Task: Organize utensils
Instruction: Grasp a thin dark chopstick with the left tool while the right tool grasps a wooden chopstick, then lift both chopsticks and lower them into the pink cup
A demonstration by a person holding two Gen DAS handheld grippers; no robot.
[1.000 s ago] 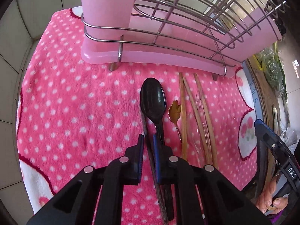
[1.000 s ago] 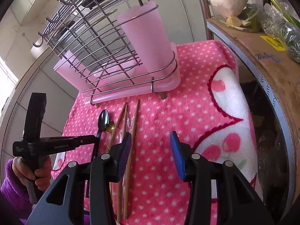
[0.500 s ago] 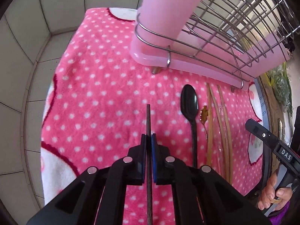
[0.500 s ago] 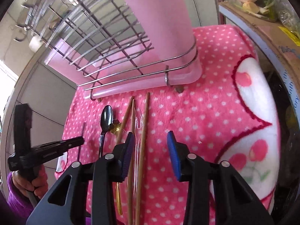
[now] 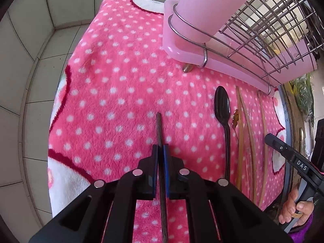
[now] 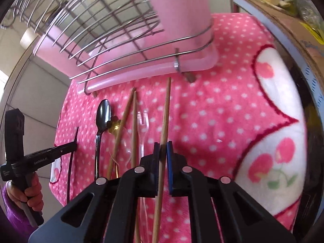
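Note:
My left gripper is shut on a dark chopstick and holds it over the pink dotted towel, left of the other utensils. My right gripper is shut on a wooden chopstick that points toward the rack. On the towel lie a black spoon, a small gold utensil, two more wooden chopsticks and a clear plastic fork. The spoon and wooden chopsticks also show right of my left gripper.
A wire dish rack on a pink tray with a pink utensil cup stands at the back of the towel. Tiled wall lies to the left. A cardboard box with vegetables stands on the right.
My left gripper shut on the dark chopstick and carried it left, away from the spoon. My right gripper moved toward the rack and closed on the rightmost wooden chopstick.

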